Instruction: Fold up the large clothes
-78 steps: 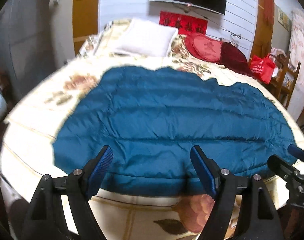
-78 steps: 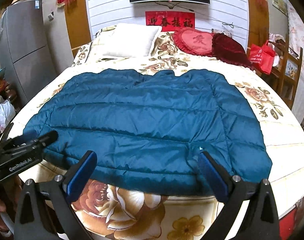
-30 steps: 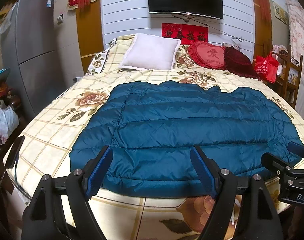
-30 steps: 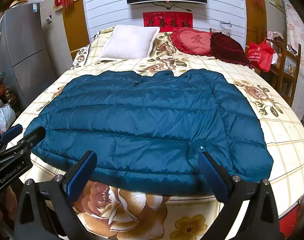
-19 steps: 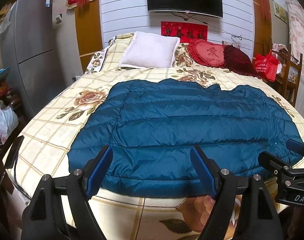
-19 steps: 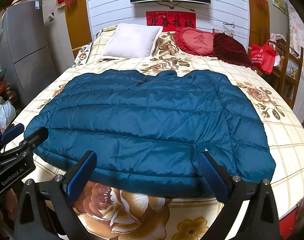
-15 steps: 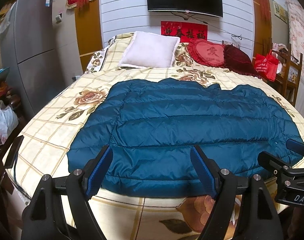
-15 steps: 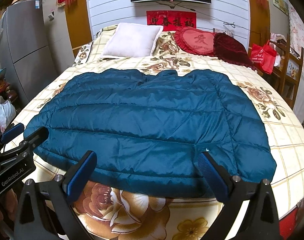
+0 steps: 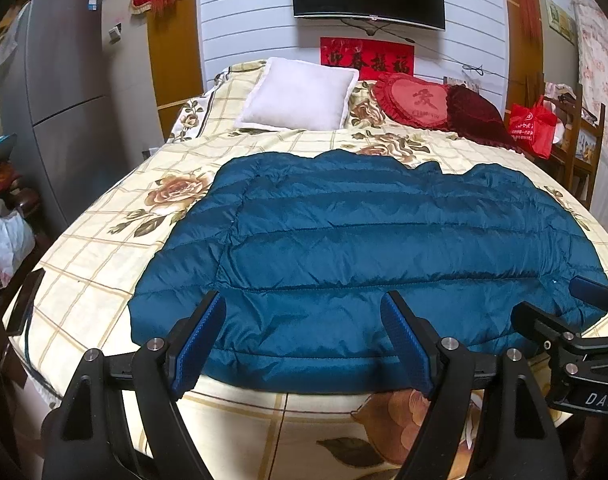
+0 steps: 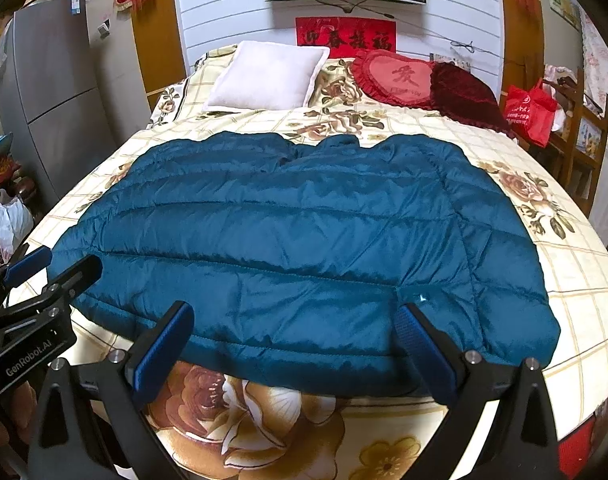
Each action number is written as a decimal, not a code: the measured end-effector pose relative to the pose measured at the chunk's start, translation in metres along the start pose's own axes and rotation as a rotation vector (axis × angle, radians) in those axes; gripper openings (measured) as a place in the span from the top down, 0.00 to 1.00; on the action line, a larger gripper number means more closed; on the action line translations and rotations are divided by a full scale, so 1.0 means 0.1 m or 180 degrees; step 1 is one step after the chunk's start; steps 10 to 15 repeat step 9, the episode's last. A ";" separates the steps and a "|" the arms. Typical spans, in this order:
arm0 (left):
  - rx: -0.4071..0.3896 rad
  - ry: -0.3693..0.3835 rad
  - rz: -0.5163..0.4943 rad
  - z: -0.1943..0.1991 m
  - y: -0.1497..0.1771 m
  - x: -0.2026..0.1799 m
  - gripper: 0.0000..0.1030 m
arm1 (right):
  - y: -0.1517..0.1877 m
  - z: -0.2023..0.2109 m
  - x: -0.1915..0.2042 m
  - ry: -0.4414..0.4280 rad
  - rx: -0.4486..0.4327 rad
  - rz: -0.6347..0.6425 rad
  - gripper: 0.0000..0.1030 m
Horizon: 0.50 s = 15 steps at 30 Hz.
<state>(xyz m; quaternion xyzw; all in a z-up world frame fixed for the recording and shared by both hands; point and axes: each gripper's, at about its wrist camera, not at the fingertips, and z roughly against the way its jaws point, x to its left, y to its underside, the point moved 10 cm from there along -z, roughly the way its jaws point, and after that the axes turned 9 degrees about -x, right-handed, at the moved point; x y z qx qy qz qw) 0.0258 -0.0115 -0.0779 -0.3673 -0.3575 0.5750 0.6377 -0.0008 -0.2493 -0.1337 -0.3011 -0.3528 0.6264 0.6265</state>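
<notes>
Two grippers hung side by side over the foot of the bed, both aimed at one teal down jacket (image 9: 367,252) that lay spread flat on the floral bedspread (image 9: 104,248). The jacket's long axis ran across the bed, left to right, with its collar toward the white pillow (image 9: 298,94) and red heart cushion (image 9: 413,100) and its hem toward the grippers.

The left gripper (image 9: 304,340) stood spread wide, its blue pads empty, just short of the hem and facing the jacket's left half; the left sleeve lay against the body a little to that gripper's left. The right gripper (image 10: 292,352) was likewise spread and pinching nothing, facing the right half, with the right sleeve end (image 10: 519,320) off to its right. Each gripper's tip showed at the edge of the other's view, so they sat close together near the hem's middle.

The jacket lay wholly open, no panel turned over, so folding evidently remained to be done. Each hand was nearer its own sleeve; a lengthwise fold would likely call for reaching outward, not forward.
</notes>
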 end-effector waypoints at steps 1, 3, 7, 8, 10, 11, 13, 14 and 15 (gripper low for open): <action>0.0005 0.0001 0.0003 -0.01 0.00 0.00 0.31 | 0.00 -0.01 0.00 -0.0002 0.0004 -0.0001 0.01; 0.0022 0.0012 0.0012 -0.02 0.01 0.00 0.31 | 0.01 -0.02 0.00 -0.0007 0.0012 -0.0002 0.01; 0.0043 0.0030 0.0013 -0.05 0.03 0.01 0.31 | 0.02 -0.04 0.00 -0.0013 0.0034 -0.0008 0.01; 0.0058 0.0044 0.0020 -0.06 0.03 0.01 0.31 | 0.02 -0.05 0.00 -0.0016 0.0039 -0.0009 0.01; 0.0072 0.0061 0.0033 -0.07 0.04 0.02 0.31 | 0.02 -0.06 0.00 -0.0018 0.0040 -0.0005 0.01; 0.0072 0.0061 0.0033 -0.07 0.04 0.02 0.31 | 0.02 -0.06 0.00 -0.0018 0.0040 -0.0005 0.01; 0.0072 0.0061 0.0033 -0.07 0.04 0.02 0.31 | 0.02 -0.06 0.00 -0.0018 0.0040 -0.0005 0.01; 0.0072 0.0061 0.0033 -0.07 0.04 0.02 0.31 | 0.02 -0.06 0.00 -0.0018 0.0040 -0.0005 0.01; 0.0072 0.0061 0.0033 -0.07 0.04 0.02 0.31 | 0.02 -0.06 0.00 -0.0018 0.0040 -0.0005 0.01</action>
